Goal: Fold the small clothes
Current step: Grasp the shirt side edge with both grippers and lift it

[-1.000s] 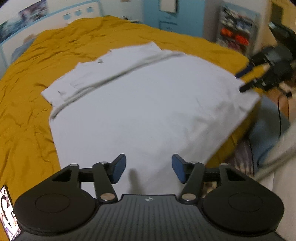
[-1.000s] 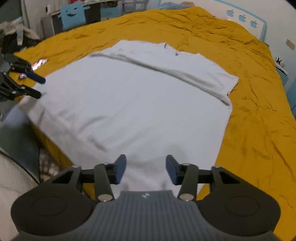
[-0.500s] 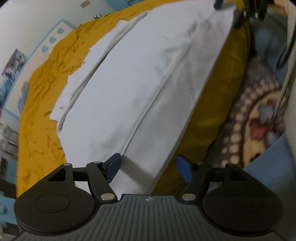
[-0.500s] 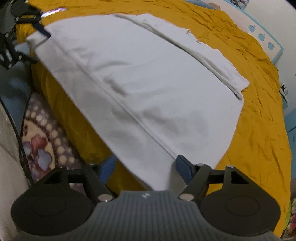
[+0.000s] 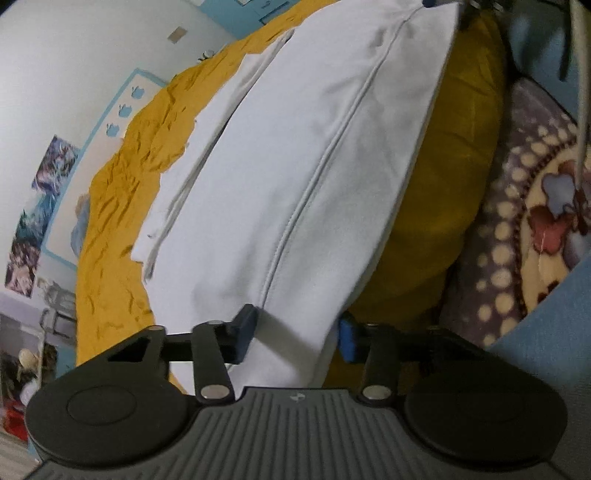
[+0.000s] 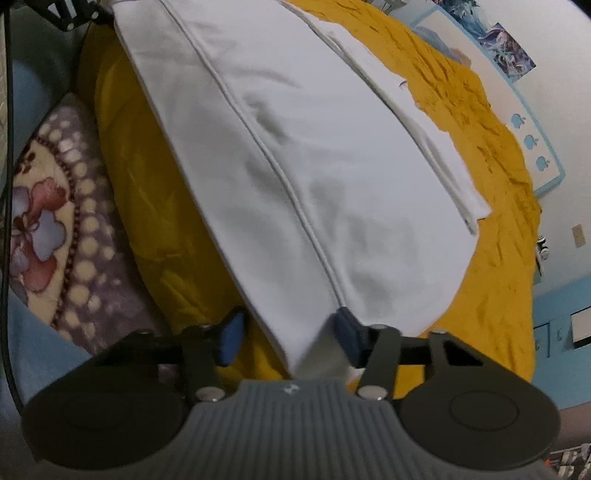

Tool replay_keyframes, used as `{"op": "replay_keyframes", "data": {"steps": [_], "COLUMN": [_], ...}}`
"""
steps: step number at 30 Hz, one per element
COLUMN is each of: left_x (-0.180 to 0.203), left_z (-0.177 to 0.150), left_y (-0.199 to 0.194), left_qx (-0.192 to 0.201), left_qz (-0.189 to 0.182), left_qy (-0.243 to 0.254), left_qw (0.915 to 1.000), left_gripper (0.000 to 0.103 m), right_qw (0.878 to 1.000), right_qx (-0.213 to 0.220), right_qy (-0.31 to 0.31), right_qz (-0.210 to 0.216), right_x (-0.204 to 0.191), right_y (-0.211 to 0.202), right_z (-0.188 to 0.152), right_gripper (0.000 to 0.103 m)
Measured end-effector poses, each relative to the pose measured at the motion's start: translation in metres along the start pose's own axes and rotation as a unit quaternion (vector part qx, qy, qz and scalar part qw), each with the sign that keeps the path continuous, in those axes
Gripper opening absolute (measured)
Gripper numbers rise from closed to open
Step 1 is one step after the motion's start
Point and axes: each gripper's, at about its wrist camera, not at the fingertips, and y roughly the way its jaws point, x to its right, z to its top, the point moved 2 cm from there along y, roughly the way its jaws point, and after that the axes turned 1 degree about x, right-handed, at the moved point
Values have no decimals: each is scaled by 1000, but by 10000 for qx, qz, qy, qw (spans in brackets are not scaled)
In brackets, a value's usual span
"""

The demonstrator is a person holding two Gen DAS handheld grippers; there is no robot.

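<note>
A white T-shirt lies flat on the yellow bedspread, sleeves folded in, with its hem hanging over the bed's near edge. My left gripper straddles one hem corner. Its jaws are closing with the cloth between them and a wide gap still between the blue pads. My right gripper straddles the other hem corner of the T-shirt the same way, jaws closing with the cloth between them. The hem seam runs straight from corner to corner. Part of the other gripper's dark frame shows at the far corner.
Below the bed's edge lies a purple blanket with cream dots and flowers, also the blanket at the left. Blue cloth sits close on the right. A black cable hangs at the left. The wall with posters stands beyond the bed.
Both grippers dropped from above the shirt to its hem at the bed's edge and rolled sideways. Their jaws widened, then narrowed around the hem corners.
</note>
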Motion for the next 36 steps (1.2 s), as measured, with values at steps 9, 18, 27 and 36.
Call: {"op": "replay_keyframes", "data": {"steps": [9,18,27,36], "left_x": [-35,-109,-197,-280], "left_z": [17,55,95,134], "left_y": [-31,-48,-29,30], "left_qx": [296,684,1025,1110], "left_qz": [9,569,1101,1549], "left_qy": [-519,-1482,-1721,-1751], "left_qw": [9982,9849,9735,9659], "left_gripper": [7,6,6,6], "right_qw": [9989,9876,9744,9579], "right_qx": [407,1136,1611,1968], "right_qy": [252,902,712,724], "right_qz": [-5,-596,-1399,-1960], "right_x": [23,84,158,265], "right_y": [-39,-84,-92,-63], "right_z": [13,39,90,155], "right_gripper": [0,0,0,0]}}
